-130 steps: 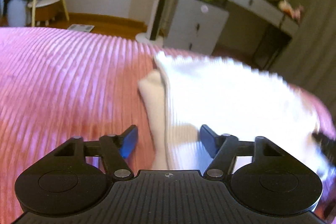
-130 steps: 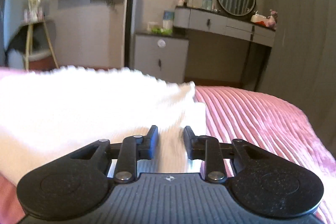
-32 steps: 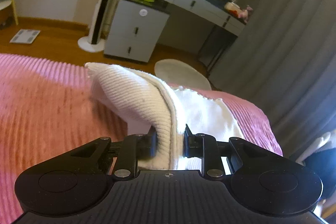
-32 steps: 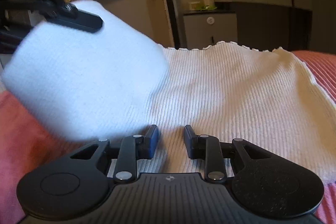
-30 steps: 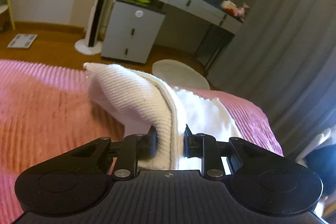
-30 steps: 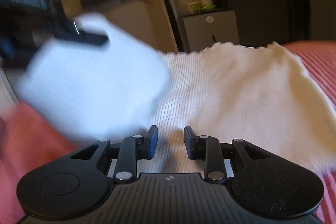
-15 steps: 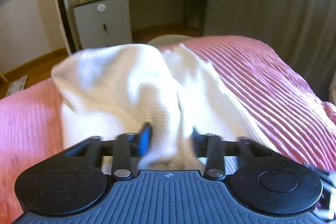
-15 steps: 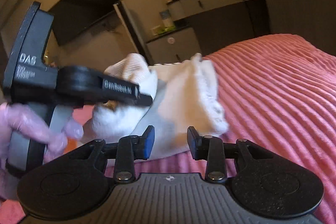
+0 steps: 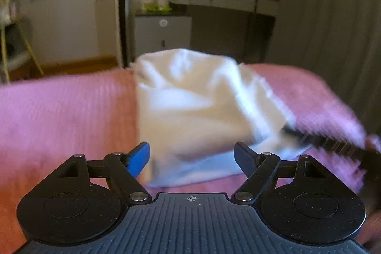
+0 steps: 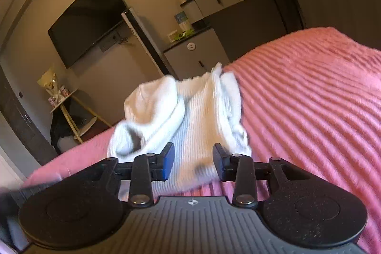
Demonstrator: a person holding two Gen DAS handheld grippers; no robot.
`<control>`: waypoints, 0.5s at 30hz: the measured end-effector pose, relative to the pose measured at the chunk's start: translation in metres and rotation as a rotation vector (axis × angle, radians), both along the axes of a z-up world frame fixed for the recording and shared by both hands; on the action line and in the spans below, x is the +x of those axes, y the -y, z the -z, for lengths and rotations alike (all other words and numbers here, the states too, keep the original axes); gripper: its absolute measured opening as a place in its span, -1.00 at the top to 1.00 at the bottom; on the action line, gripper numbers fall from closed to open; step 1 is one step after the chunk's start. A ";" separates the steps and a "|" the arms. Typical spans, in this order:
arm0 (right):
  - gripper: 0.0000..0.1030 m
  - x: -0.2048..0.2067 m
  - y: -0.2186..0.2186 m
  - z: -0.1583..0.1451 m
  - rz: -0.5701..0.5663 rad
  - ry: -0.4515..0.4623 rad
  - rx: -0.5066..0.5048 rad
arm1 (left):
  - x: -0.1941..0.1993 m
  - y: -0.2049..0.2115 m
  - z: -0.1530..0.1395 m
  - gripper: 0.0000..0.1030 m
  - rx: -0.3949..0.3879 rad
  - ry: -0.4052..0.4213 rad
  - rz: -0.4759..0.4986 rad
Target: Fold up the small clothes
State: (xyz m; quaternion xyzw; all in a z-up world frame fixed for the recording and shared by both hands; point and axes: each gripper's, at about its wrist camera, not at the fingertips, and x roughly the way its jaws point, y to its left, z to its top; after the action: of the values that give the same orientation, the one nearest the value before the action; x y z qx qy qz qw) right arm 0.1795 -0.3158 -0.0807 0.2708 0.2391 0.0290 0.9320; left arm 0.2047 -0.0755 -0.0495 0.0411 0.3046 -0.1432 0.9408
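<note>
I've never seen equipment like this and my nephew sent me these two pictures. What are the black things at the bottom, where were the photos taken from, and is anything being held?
No robot here: a person holds a two-finger claw in each hand, and each claw carries a wide-angle camera looking forward along its fingers. One picture is from the left claw, the other from the right claw. Both look at a white ribbed garment, loosely folded and rumpled, lying on a pink ribbed bedspread. Behind stands bedroom furniture. Both claws have just been opening. Neither presses on the cloth, so nothing is held: the garment simply lies ahead of the spread fingers.
</note>
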 end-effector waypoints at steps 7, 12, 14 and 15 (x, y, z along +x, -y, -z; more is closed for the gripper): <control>-0.20 0.101 0.002 -0.018 -0.194 -0.135 0.084 | 0.020 -0.030 0.018 -0.45 -0.098 -0.052 -0.063; -0.20 0.169 -0.009 -0.002 -0.213 -0.263 0.124 | 0.031 -0.042 0.034 -0.45 -0.145 -0.111 -0.081; -0.14 0.185 -0.013 0.007 -0.230 -0.295 0.150 | 0.036 -0.050 0.037 -0.46 -0.209 -0.140 -0.094; -0.02 0.187 -0.017 0.009 -0.234 -0.303 0.154 | 0.037 -0.054 0.037 -0.45 -0.240 -0.146 -0.101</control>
State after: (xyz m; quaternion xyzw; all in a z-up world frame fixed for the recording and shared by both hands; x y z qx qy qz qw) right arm 0.3665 -0.2985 -0.0897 0.3127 0.4035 0.1144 0.8522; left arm 0.2419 -0.0213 -0.0868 -0.0976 0.3547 -0.1336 0.9202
